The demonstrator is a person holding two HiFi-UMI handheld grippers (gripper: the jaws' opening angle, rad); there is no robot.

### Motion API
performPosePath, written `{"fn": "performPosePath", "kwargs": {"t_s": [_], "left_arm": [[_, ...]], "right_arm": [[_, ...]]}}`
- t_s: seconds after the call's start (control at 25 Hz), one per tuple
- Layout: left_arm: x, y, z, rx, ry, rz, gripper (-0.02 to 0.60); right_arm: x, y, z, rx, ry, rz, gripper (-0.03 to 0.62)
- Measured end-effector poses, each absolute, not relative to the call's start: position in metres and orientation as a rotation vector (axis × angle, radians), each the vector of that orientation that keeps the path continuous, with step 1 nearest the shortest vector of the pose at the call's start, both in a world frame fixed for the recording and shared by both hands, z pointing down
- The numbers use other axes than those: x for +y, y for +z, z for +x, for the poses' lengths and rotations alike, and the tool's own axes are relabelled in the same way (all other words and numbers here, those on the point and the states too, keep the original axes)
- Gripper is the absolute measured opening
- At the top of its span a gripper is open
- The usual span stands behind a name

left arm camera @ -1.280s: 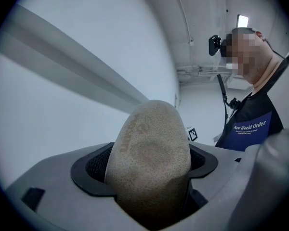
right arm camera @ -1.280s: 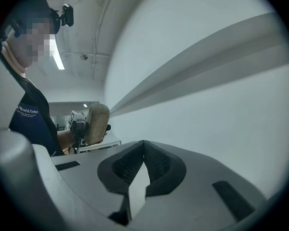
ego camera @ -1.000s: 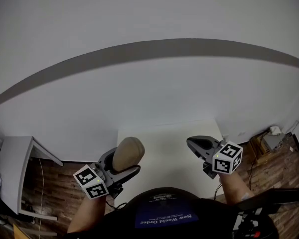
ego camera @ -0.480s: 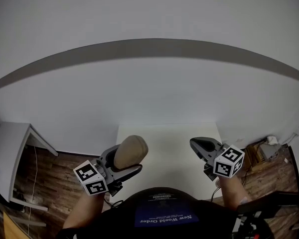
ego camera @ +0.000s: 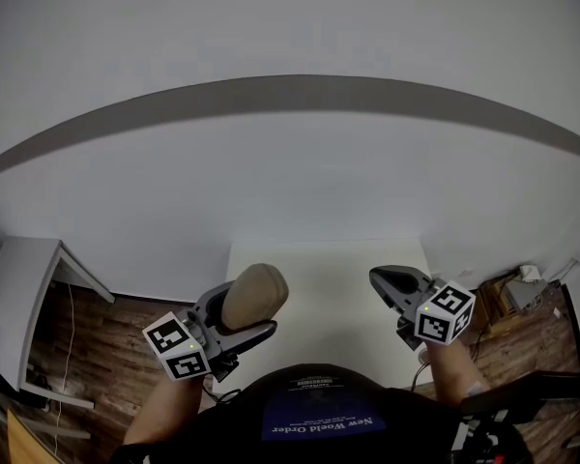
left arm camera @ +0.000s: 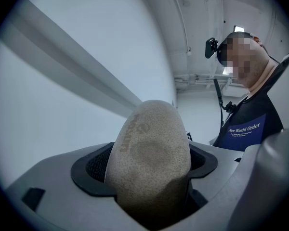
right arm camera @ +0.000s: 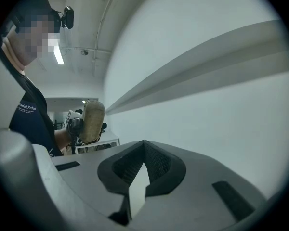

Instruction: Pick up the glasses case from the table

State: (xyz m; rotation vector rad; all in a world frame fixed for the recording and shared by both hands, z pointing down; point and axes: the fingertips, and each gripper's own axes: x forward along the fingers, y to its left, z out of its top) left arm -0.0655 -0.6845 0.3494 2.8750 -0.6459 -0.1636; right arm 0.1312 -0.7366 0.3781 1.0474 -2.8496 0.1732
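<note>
The glasses case (ego camera: pixel 254 296) is a tan, pebbled oval, held up in the air over the left edge of the white table (ego camera: pixel 321 276). My left gripper (ego camera: pixel 244 312) is shut on it, with one jaw on each broad side. In the left gripper view the case (left arm camera: pixel 151 158) fills the space between the dark pads of the left gripper (left arm camera: pixel 145 170). My right gripper (ego camera: pixel 391 282) hovers over the table's right edge, shut with nothing in it. In the right gripper view the right gripper (right arm camera: pixel 143 153) has its jaws meeting at the tip, and the case (right arm camera: pixel 93 121) shows far off at the left.
A white wall with a grey band (ego camera: pixel 290 95) rises just behind the table. A white desk (ego camera: pixel 19 317) stands at the left on the wooden floor (ego camera: pixel 106 356). Boxes and cables (ego camera: pixel 520 276) lie at the right. The person's dark shirt (ego camera: pixel 319 419) is at the bottom.
The head view has shifted slightly. Both grippers keep their places, and the case stays in the left gripper.
</note>
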Motion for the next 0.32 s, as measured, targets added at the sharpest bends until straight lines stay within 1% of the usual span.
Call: {"fn": "performPosePath", "kwargs": {"t_s": [0.32], "left_arm": [[-0.6903, 0.3493, -0.0688, -0.655, -0.166, 2.867, 0.422]], "right_arm": [[-0.7452, 0.3784, 0.1265, -2.854, 0.167, 1.028, 0.002]]}}
